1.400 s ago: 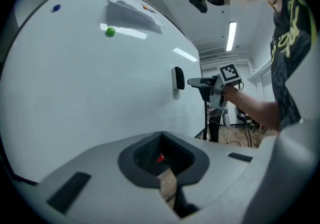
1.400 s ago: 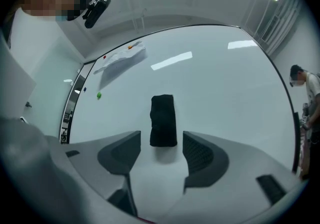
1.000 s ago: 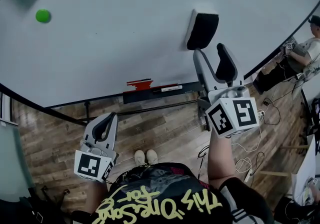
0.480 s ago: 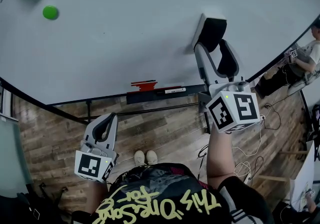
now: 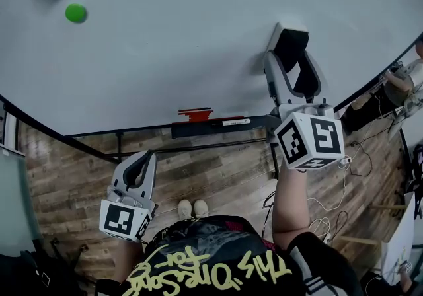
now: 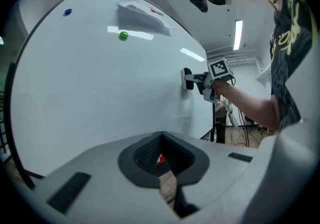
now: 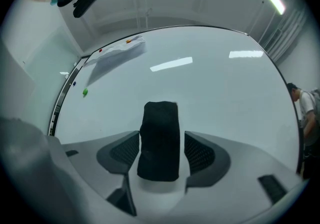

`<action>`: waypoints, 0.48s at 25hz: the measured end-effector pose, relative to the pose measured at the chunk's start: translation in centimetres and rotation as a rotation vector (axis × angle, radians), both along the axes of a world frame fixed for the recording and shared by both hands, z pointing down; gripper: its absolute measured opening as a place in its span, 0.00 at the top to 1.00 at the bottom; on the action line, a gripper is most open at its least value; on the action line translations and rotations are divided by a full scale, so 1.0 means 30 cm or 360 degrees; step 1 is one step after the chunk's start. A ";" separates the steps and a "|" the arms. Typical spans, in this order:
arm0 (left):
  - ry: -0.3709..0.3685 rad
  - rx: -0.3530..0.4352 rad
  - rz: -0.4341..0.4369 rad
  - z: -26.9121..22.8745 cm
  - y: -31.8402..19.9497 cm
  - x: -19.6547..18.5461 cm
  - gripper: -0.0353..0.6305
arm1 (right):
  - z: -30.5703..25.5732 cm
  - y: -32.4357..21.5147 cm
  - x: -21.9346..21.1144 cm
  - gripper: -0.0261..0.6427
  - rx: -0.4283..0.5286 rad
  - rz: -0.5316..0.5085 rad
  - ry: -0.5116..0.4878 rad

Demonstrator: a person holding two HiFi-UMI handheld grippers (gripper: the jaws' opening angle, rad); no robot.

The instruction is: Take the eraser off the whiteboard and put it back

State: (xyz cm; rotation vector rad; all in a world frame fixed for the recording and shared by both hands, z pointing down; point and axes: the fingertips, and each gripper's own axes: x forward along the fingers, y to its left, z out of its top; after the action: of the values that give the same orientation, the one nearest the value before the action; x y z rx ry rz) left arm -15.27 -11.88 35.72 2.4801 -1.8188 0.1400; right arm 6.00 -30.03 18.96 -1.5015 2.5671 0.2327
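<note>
Reaching further up than a second ago, the right gripper (image 5: 292,63) now straddles the black eraser (image 7: 160,140) on the whiteboard (image 5: 165,57), jaws apart, not squeezing, while the left gripper (image 5: 141,160) hangs low, jaws together, empty.

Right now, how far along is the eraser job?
Done: nothing yet; the eraser sits on the whiteboard. In hand: the right tongs straddle it, open, with a gap showing on one side, so no clamp yet. Left to do: close, lift it off, put it back. The left tongs are shut and empty, held low, away from the board.
</note>
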 end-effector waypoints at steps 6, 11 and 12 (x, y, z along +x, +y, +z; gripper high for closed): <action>0.0005 -0.0002 -0.0009 0.004 0.004 -0.009 0.94 | -0.001 -0.015 -0.007 0.56 -0.0010 0.0007 -0.0022; 0.0011 -0.0005 -0.0026 0.004 0.012 -0.022 0.94 | -0.007 -0.024 -0.006 0.56 0.0003 0.0050 -0.0016; 0.0012 -0.0007 -0.0031 0.004 0.013 -0.027 0.94 | -0.008 -0.027 -0.008 0.56 0.0003 0.0052 -0.0017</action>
State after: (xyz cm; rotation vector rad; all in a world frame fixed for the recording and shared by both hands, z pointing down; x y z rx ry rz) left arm -16.08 -11.50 35.85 2.4556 -1.8370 0.1333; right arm 5.75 -30.84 18.72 -1.5411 2.5348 0.2300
